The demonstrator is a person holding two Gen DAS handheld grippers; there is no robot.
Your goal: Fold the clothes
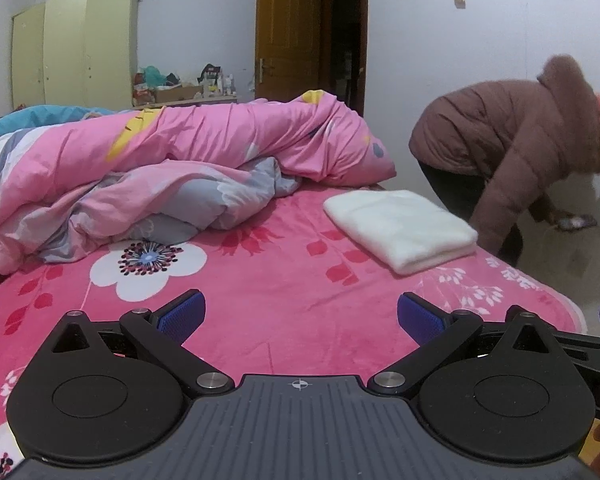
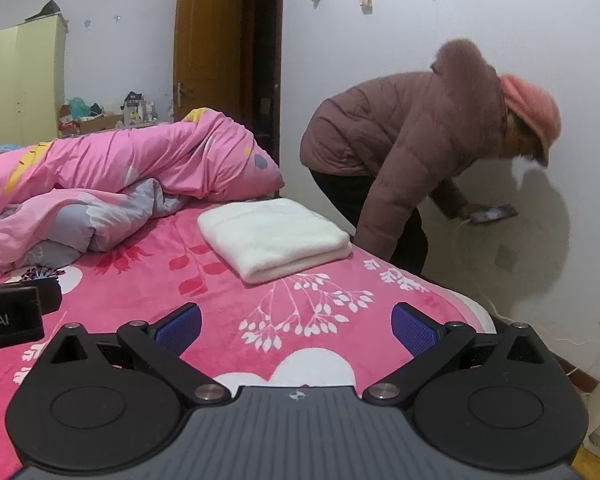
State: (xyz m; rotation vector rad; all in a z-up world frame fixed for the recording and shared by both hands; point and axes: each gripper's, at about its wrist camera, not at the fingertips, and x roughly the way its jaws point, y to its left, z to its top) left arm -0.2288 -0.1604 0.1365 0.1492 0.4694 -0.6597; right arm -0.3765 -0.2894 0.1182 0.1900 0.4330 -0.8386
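Observation:
A white folded garment [image 1: 400, 227] [image 2: 274, 236] lies flat on the pink flowered bed cover [image 1: 260, 300] [image 2: 220, 280], near the bed's right edge. My left gripper [image 1: 300, 318] hovers low over the bed's near end, open, with nothing between its blue pads [image 1: 182, 316]. My right gripper [image 2: 298, 322] is beside it to the right, also open and empty, a good way short of the garment. The left gripper's black body [image 2: 12, 312] shows at the left edge of the right wrist view.
A crumpled pink and grey quilt [image 1: 160, 172] [image 2: 100, 184] fills the bed's back left. A person in a brown padded jacket [image 1: 500, 152] [image 2: 404, 148] bends by the wall right of the bed, holding a phone [image 2: 494, 213]. Wardrobe [image 1: 76, 48], cluttered desk and open door [image 1: 288, 28] stand behind.

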